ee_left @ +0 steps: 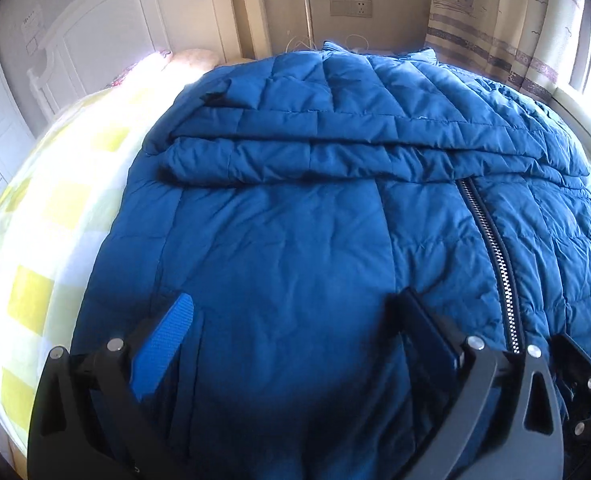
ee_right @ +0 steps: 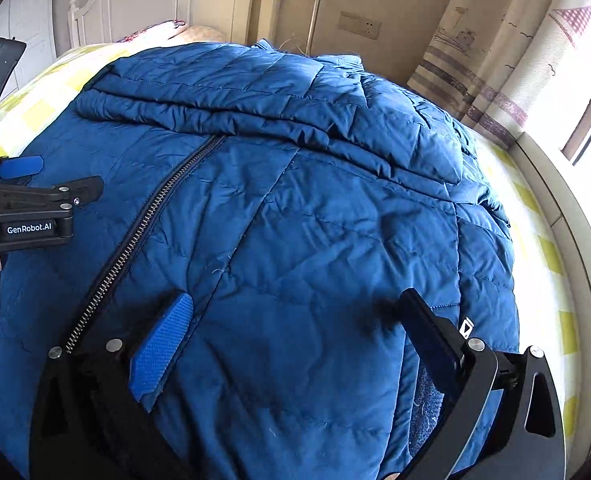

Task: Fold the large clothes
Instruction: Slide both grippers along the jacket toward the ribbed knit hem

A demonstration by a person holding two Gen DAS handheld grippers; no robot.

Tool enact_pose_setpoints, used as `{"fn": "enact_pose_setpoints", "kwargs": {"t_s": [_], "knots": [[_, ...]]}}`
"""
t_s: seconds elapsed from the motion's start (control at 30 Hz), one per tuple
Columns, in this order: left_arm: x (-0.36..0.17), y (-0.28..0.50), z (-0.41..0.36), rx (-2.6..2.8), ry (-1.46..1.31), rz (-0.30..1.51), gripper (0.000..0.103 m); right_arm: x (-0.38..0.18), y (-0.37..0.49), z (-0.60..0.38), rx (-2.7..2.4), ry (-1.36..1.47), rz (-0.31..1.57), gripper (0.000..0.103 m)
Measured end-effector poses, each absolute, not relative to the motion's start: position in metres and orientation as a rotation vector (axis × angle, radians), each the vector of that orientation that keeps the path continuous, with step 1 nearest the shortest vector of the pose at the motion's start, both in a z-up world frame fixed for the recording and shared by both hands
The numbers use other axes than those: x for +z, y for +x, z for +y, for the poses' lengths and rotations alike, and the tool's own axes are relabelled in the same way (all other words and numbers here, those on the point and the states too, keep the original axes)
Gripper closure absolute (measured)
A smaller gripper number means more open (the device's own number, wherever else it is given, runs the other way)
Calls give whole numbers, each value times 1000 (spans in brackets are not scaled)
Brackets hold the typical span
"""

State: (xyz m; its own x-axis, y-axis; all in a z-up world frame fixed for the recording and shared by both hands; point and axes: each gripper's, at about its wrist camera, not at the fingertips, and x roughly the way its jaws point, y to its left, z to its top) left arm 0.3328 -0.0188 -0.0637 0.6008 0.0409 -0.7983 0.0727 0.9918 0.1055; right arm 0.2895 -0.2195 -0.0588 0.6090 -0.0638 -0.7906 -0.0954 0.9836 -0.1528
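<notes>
A large blue quilted down jacket [ee_left: 295, 220] lies front up on the bed, zipper [ee_left: 491, 248] closed, both sleeves folded across the chest. It also fills the right wrist view [ee_right: 315, 220], with the zipper [ee_right: 147, 220] at left. My left gripper [ee_left: 295, 312] is open, fingers spread just above the jacket's lower left panel. My right gripper [ee_right: 295, 312] is open over the lower right panel. The left gripper [ee_right: 35, 184] also shows at the left edge of the right wrist view.
The bed sheet [ee_left: 35, 240] is yellow and white checked, showing left of the jacket and also on its right [ee_right: 551, 260]. A white headboard [ee_left: 107, 32], a pillow [ee_left: 195, 58], a curtain [ee_right: 495, 60] and a window sill stand beyond.
</notes>
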Motion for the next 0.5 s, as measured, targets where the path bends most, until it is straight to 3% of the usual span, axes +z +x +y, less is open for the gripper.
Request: {"fn": "enact_pose_setpoints", "kwargs": {"t_s": [0.13, 0.33, 0.5], "knots": [[-51, 297, 18, 74, 96, 815, 2, -51, 256, -242, -46, -138, 870, 5], [-58, 285, 71, 86, -52, 894, 3, -64, 235, -283, -89, -19, 910, 5], [-44, 259, 61, 94, 2, 837, 3, -46, 202, -262, -62, -43, 803, 5]]}}
